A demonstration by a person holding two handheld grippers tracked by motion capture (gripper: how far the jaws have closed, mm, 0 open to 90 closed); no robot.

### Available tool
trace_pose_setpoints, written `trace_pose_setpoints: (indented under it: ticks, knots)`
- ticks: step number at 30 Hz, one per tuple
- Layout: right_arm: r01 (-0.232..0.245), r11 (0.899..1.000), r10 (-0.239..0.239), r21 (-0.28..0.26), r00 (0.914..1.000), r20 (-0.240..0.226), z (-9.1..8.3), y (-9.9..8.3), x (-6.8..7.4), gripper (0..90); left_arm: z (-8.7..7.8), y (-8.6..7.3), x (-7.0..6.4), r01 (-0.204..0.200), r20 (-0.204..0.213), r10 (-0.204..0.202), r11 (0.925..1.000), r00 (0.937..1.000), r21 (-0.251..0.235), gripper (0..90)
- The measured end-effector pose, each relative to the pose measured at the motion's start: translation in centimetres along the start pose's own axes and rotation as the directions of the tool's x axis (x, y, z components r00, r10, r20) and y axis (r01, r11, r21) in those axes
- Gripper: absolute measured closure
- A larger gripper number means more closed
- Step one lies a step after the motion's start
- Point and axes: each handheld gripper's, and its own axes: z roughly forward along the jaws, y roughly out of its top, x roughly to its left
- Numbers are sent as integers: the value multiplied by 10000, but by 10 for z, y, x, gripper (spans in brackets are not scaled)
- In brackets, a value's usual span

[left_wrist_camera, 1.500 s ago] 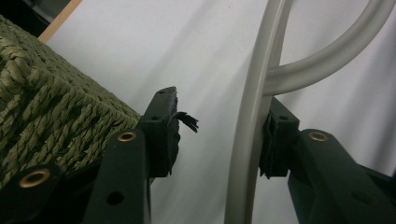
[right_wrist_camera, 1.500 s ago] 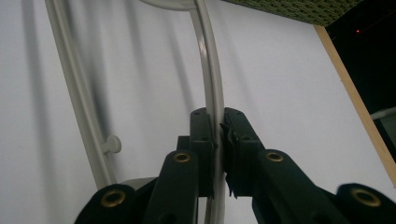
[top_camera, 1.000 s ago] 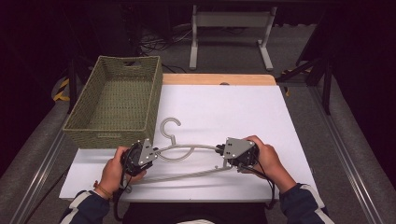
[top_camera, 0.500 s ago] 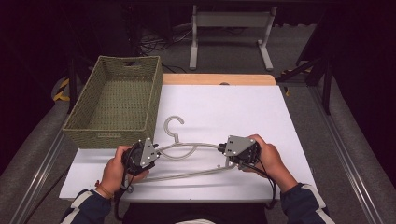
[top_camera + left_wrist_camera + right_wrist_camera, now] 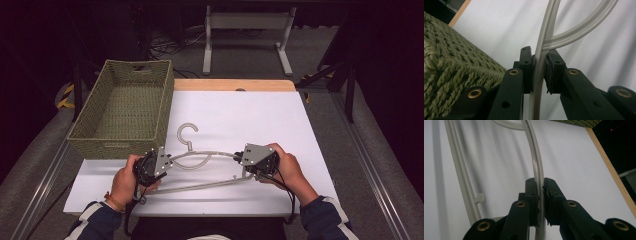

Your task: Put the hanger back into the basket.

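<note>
A grey plastic clothes hanger (image 5: 200,159) lies across the near part of the white table top (image 5: 240,115), its hook (image 5: 187,131) pointing away from me. My left gripper (image 5: 162,161) is shut on the hanger's left shoulder (image 5: 537,75), seen close between the jaws in the left gripper view. My right gripper (image 5: 240,159) is shut on the right shoulder (image 5: 539,182); the hanger's lower bar (image 5: 461,177) runs along the left of the right gripper view. Each gripper is held by a hand in a striped sleeve.
A green woven basket (image 5: 125,107) stands at the table's left, just beyond the left gripper, and its wall (image 5: 451,62) looms close in the left gripper view. The wooden table edge (image 5: 235,85) lies at the back. A metal stand (image 5: 247,30) sits on the floor behind.
The hanger and both grippers have shifted slightly toward the right and a little away from me. Both grips have stayed shut on it.
</note>
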Motion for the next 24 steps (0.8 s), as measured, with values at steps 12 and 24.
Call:
trace_pose_setpoints:
  ticks: [12,24]
  knots:
    - [-1031,9880,1061,-1151,9941,208,-13,-6,-13,737,-5,6,-2,-139,7,139,9990,9999,-429,803]
    - [-2162,9559,2350,-1990,9690,763,-26,-16,-24,420,-5,7,4,217,300,-194,9964,9994,-814,814]
